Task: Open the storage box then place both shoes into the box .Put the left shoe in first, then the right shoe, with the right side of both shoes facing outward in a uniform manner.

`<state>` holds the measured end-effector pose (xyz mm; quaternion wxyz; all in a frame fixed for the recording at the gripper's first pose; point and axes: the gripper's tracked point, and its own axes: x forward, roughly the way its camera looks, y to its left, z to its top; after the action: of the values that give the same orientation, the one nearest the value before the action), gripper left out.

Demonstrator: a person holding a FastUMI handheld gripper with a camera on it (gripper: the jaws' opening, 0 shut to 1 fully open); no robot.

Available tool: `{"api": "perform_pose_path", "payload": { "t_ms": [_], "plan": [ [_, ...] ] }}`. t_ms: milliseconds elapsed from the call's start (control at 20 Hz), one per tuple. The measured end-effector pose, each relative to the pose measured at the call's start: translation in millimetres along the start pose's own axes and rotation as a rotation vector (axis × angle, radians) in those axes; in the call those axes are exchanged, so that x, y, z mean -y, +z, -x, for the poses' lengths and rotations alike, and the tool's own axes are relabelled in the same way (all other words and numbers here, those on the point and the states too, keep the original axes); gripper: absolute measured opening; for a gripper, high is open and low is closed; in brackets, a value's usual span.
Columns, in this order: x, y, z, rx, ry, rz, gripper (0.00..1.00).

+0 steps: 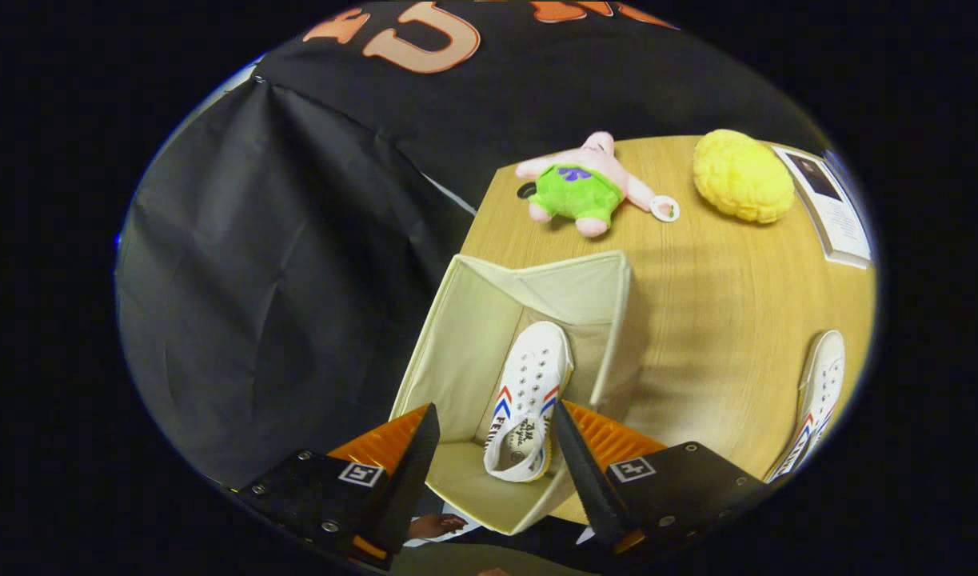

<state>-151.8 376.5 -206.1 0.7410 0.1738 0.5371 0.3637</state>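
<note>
second shoe cut off beside the table's edge (heel unseen), booklet print unreadable

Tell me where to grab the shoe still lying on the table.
Take the second shoe across its heel collar, coming from above; it lies upright on the table beside the box, opening upward. The hand-held gripper is open above the boxed shoe.

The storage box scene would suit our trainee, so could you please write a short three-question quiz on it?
1. True or false: one shoe lies inside the storage box.
2. Where is the other shoe? A on the table B in the box C between the jaws
3. Fill in: the gripper is ___, holding nothing.

Key: 1 true; 2 A; 3 open
</note>
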Motion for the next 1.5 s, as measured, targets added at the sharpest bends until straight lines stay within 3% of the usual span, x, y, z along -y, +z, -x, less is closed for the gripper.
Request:
{"api": "perform_pose_path", "payload": {
  "t_ms": [100,300,550,750,1050,1250,1500],
  "plan": [
    [31.2,7.8,28.3,0.081,-0.066,0.029,0.95],
    [122.5,2.3,84.6,0.18,-0.249,0.059,0.99],
    [240.4,-48.8,120.5,0.15,-0.435,-0.016,0.99],
    [309.3,-83.2,136.8,0.13,-0.513,-0.066,0.99],
    [359.0,-125.2,132.3,0.038,-0.527,-0.087,0.96],
    [377.0,-131.2,118.7,-0.008,-0.534,-0.029,0.91],
    [380.0,-116.5,92.4,0.018,-0.46,-0.071,0.83]
  ]
}}
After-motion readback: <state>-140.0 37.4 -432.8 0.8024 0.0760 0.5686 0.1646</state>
